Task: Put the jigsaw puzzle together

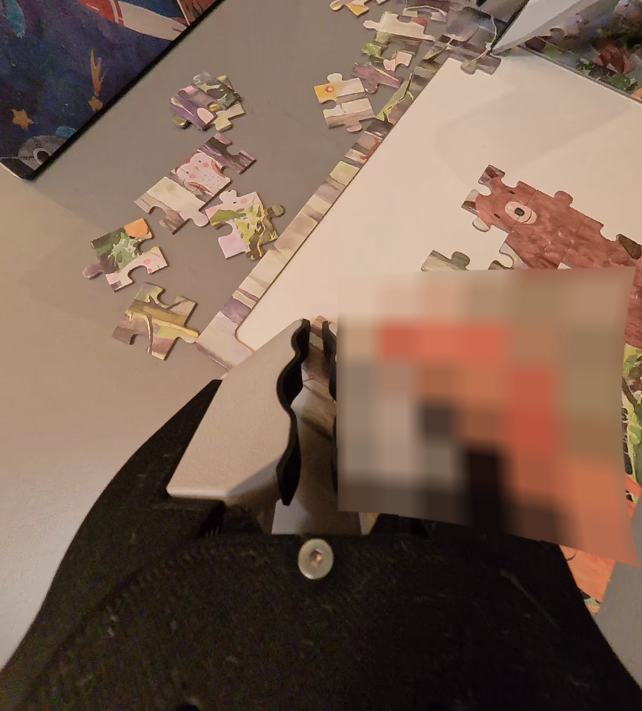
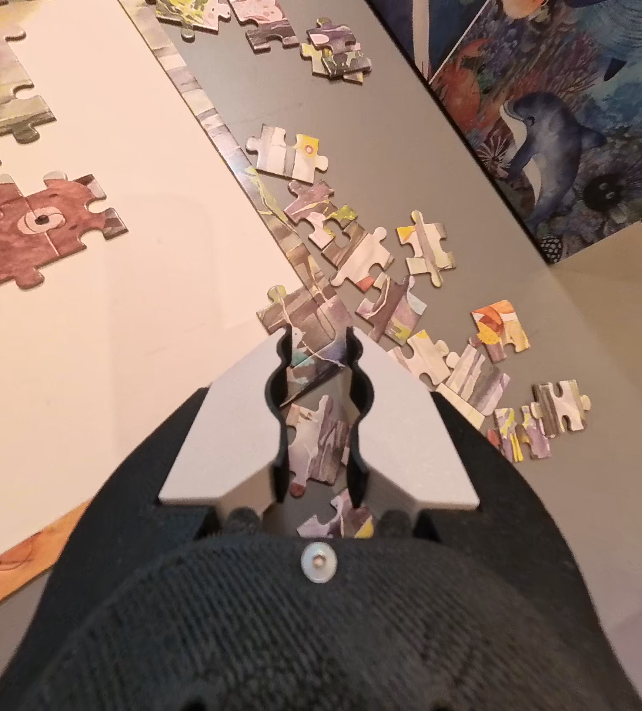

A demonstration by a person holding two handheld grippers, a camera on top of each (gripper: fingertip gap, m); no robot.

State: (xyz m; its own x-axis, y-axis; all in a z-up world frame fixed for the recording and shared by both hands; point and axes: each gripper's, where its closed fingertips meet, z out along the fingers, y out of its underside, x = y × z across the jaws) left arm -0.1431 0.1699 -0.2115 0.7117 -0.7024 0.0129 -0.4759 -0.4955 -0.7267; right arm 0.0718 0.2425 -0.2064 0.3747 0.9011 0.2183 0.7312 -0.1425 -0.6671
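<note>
Several loose cardboard jigsaw pieces (image 2: 354, 254), painted in purples, greys and yellow-greens, are lying scattered on the grey tabletop (image 2: 446, 161) beside the white puzzle tray with its printed border (image 2: 127, 307). Inside the tray, a joined patch of brown bear pieces (image 2: 31, 231) is already sitting in place, with much white base showing around it.

The right gripper (image 2: 317, 334) is hovering over the pile near the tray's edge, its fingers standing partly apart around a grey-purple piece with a pale bird shape (image 2: 308, 338); whether they are actually pinching it I cannot tell. The left gripper (image 1: 315, 327) is sitting over the tray's near border, one finger hidden, so its opening is unclear.

Judging by this, a piece is being selected. Next comes gripping it by its edges and matching it to the tray.
</note>
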